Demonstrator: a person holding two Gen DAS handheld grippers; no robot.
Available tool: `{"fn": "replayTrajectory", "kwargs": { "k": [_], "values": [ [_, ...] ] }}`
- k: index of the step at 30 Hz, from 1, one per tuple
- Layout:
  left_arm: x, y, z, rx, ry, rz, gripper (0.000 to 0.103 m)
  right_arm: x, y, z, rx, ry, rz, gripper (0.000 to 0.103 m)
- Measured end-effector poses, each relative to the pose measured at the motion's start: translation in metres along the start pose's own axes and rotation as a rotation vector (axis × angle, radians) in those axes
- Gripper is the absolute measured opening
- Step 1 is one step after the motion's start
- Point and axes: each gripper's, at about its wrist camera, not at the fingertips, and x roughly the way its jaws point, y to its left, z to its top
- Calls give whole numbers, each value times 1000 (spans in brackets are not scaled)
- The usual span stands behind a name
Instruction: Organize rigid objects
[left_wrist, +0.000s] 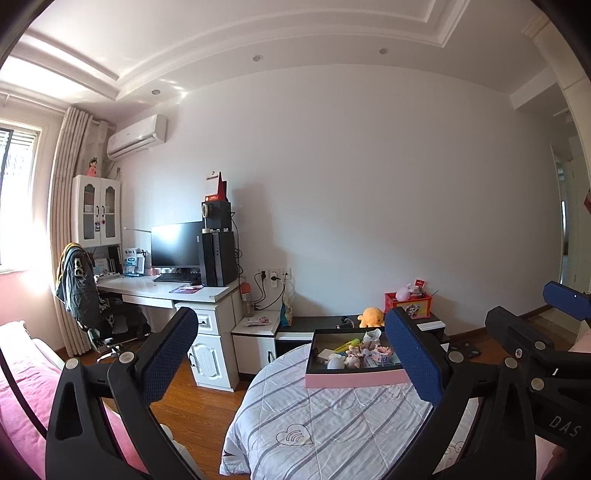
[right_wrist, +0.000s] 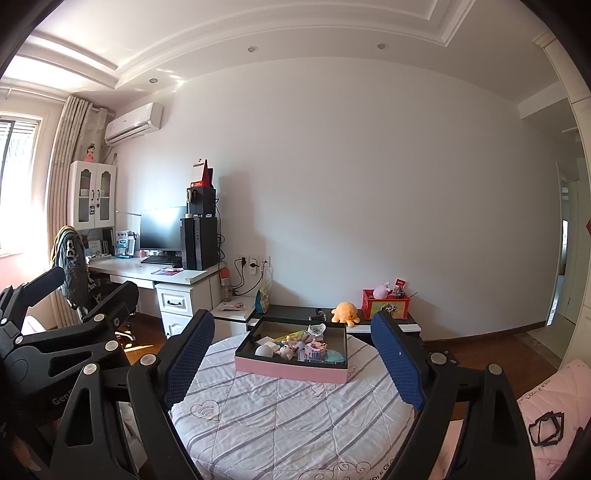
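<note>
Left gripper (left_wrist: 295, 354) jaws wide, nothing between them. Pink box (right_wrist: 291, 369) of small toys sits on the striped quilt (right_wrist: 280, 417), ahead of both. Right gripper (right_wrist: 291, 362) also wide, empty.

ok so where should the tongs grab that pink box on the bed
Probably by a side wall. The pink box lies flat and open-topped on the striped quilt, too wide to span. Bring the open right tongs down from above over its near pink wall, one finger inside and one outside; the toys sit further in, though they leave little room.
</note>
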Motion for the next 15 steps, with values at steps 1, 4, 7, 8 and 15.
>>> {"fn": "replayTrajectory", "kwargs": {
  "k": [1, 4, 7, 8, 15],
  "values": [
    [0, 0, 0, 0, -1, 0, 102, 0, 0, 0, 0, 0, -1, 88],
    [0, 0, 0, -2, 0, -2, 102, 0, 0, 0, 0, 1, 1, 88],
    [0, 0, 0, -2, -1, -2, 102, 0, 0, 1, 0, 0, 0, 88],
    [0, 0, 0, -1, 1, -3, 102, 0, -1, 1, 1, 0, 1, 88],
    [0, 0, 0, 1, -1, 0, 102, 1, -1, 1, 2, 1, 2, 88]
  ]
}}
